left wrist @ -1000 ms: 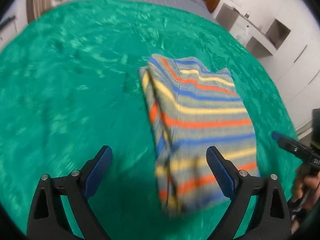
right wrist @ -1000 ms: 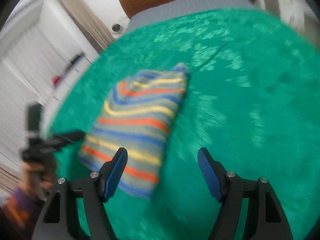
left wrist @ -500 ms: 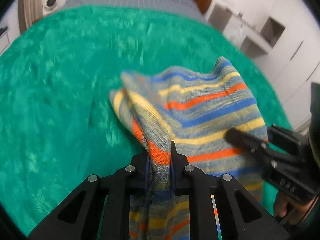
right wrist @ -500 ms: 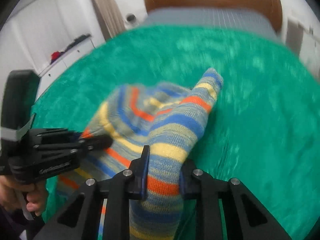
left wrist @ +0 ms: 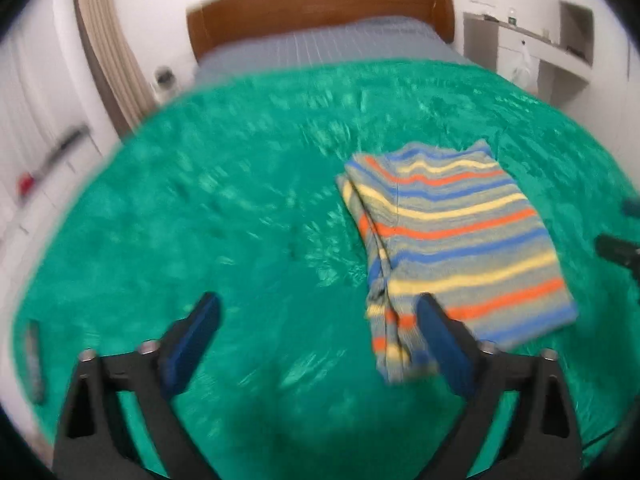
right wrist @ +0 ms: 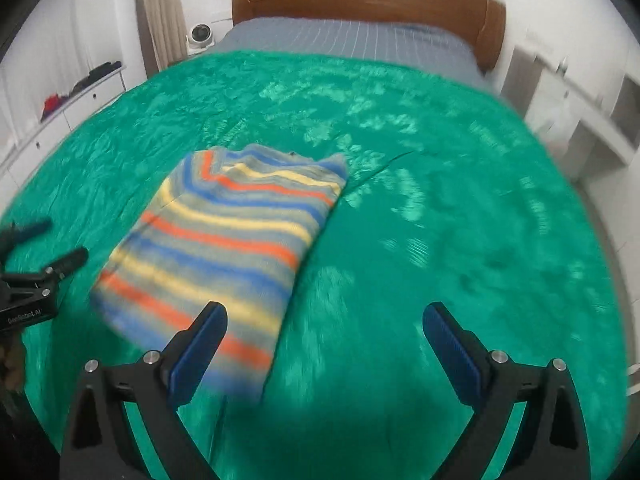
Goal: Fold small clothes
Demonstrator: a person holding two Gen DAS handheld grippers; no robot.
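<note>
A small knit garment (left wrist: 452,240) striped in orange, blue, yellow and grey lies folded in a rough rectangle on the green blanket (left wrist: 240,220). My left gripper (left wrist: 318,308) hovers over the blanket by the garment's near left corner, its jaws opening wide with nothing between them. My right gripper (right wrist: 325,314) hangs by the near right corner of the garment (right wrist: 228,240), jaws also opening, only blanket between them. Each wrist view catches the other gripper at its edge: the right gripper (left wrist: 616,224) and the left gripper (right wrist: 64,238), both beside the garment.
The blanket covers a bed with a grey sheet (right wrist: 344,40) and a brown headboard (left wrist: 320,8) at the far end. White drawers (right wrist: 60,116) run along the left wall, white shelves (left wrist: 560,52) along the right. A small flat object (left wrist: 34,360) lies at the blanket's left edge.
Half a second ago both grippers were shut on the garment's near edge and held it up. Both have let go and opened, drawing back, and the garment now lies folded flat.
</note>
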